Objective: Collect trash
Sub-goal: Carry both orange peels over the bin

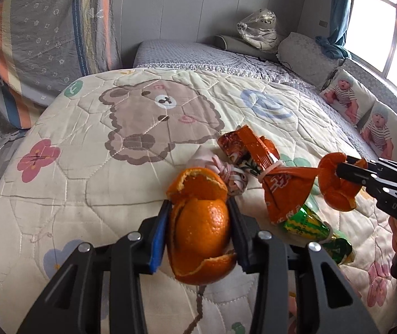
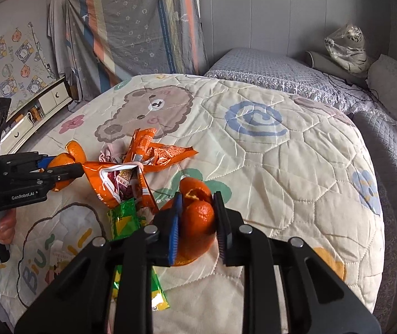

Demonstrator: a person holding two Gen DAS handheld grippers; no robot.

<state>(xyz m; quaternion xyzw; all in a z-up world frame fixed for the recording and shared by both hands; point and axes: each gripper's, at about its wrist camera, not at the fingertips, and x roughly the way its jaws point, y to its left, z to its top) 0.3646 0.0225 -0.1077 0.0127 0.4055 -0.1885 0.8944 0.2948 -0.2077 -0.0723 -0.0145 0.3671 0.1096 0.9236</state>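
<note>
Cream quilt point(image 1: 87, 194) with a brown bear print covers the bed and carries all the litter.

Nearest in the left wrist view: left gripper point(image 1: 199, 233), jaws closed partway onto a large piece of orange peel point(image 1: 199, 222), blue pad pressing one side, dark pad the other. Peel curls open above the fingertips. From the right wrist view the same gripper point(image 2: 64, 171) comes in from the left edge, peel pinched at its tip, a hand on its handle.

Right gripper point(image 2: 197, 222) likewise clamped on a second orange peel point(image 2: 198, 214), held between its pads just above the quilt. In the left wrist view this gripper point(image 1: 337, 171) enters from the right with that peel point(image 1: 335, 186) at its tip.

Between the two grippers: orange snack wrapper point(image 1: 282, 192), crumpled and knotted in the middle, lying on the quilt. Green foil wrapper point(image 1: 307, 222) lies just beside it, partly under its near end. Pink-and-white crumpled wrapper point(image 1: 226, 172) lies just beyond the left gripper's peel, touching the orange wrapper.

Farther back: grey bedspread point(image 1: 198, 53), grey pillow point(image 1: 307, 55), plastic-wrapped bundle point(image 1: 259, 30) against the wall. Baby-photo cushions point(image 1: 365, 117) line the right edge below the window point(image 1: 387, 33). Striped sheet point(image 1: 45, 27) hangs at left.
</note>
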